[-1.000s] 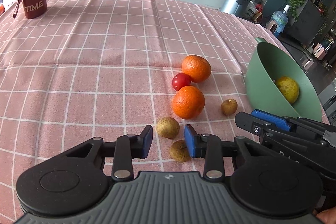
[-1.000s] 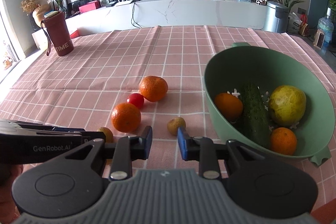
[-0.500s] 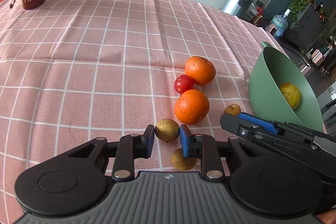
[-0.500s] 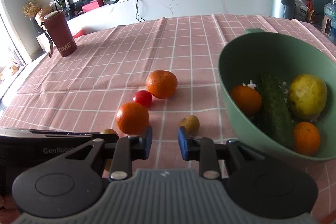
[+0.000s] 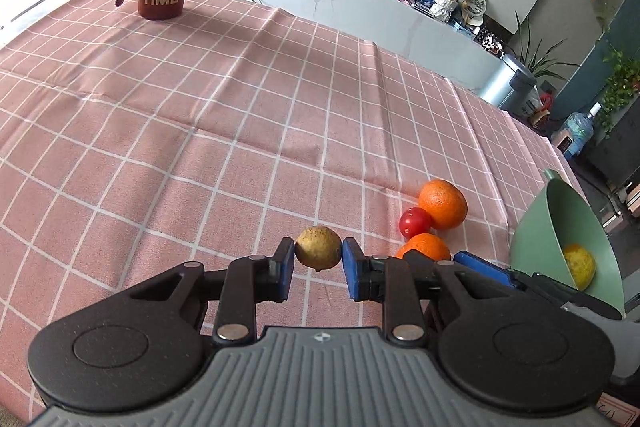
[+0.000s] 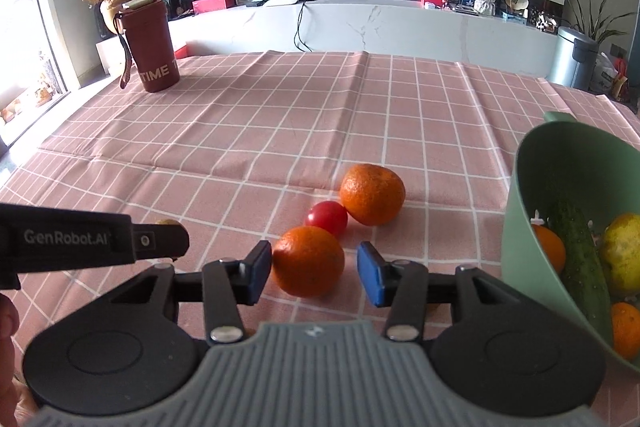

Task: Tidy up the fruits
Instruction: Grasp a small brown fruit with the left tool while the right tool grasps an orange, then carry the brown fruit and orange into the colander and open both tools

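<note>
Fruit [image 5: 318, 247], small and brownish, sits clamped between the blue pads of the left hand-held gripper [image 5: 318, 257], with a tomato [image 5: 415, 222] and two oranges just right of it. From the right wrist, the right hand-held gripper [image 6: 314, 269] stands apart around the near orange [image 6: 308, 261]; the bowl [image 6: 520, 227] stands near the tabletop's right edge.

Pink checked tablecloth [image 5: 200, 115], green bowl [image 6: 532, 187], red tomato [image 6: 327, 218]
</note>
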A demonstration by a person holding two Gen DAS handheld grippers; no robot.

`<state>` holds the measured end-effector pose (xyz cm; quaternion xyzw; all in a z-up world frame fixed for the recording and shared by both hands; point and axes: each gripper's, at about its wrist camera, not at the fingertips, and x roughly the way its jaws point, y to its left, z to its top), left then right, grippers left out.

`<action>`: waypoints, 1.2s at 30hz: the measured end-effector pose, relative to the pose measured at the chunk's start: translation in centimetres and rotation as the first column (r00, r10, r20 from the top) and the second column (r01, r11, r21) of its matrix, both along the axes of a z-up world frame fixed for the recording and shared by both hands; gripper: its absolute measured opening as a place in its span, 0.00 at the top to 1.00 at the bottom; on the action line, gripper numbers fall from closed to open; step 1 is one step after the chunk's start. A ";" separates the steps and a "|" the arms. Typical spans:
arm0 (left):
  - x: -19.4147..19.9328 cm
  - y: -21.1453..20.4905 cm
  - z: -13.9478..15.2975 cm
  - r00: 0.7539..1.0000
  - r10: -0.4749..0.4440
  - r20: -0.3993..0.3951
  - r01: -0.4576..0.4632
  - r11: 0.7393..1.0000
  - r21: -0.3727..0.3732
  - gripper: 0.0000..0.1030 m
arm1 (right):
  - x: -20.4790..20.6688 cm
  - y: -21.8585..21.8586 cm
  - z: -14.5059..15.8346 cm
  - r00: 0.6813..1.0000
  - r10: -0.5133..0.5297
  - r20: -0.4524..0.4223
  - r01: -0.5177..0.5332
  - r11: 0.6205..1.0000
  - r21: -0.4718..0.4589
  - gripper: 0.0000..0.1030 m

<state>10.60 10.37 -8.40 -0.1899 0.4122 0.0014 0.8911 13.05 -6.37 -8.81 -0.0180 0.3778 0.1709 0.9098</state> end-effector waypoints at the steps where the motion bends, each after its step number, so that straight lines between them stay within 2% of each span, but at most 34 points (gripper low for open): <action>1: 0.0 -0.1 0.0 1.000 -0.006 0.001 0.006 1.000 0.001 0.72 | 0.1 0.0 -0.1 1.000 0.000 -0.010 0.000 1.000 0.010 0.57; 13: -0.6 -0.1 0.2 1.000 -0.013 0.014 0.013 1.000 -0.013 0.72 | 0.3 0.9 -0.6 0.999 0.028 -0.042 -0.027 1.000 0.016 0.62; 20: -1.7 -0.6 2.2 0.999 -0.021 0.032 0.022 1.000 -0.021 0.72 | -0.4 0.0 1.4 1.000 0.007 -0.023 -0.007 1.000 -0.003 0.63; 24: -2.4 -0.7 3.5 0.999 -0.013 0.044 0.017 0.997 -0.077 0.72 | -1.4 -1.5 3.4 1.000 0.003 -0.007 -0.003 0.999 0.039 0.63; 29: -2.6 -2.1 5.7 0.994 -0.030 0.102 0.044 0.989 -0.139 0.72 | -2.9 -4.7 7.3 0.999 0.023 0.040 -0.025 0.999 0.044 0.63; 36: -0.9 -6.4 8.0 0.977 -0.155 0.149 0.182 0.966 -0.183 0.72 | -2.6 -12.0 11.4 1.000 0.026 0.017 -0.027 0.997 0.068 0.63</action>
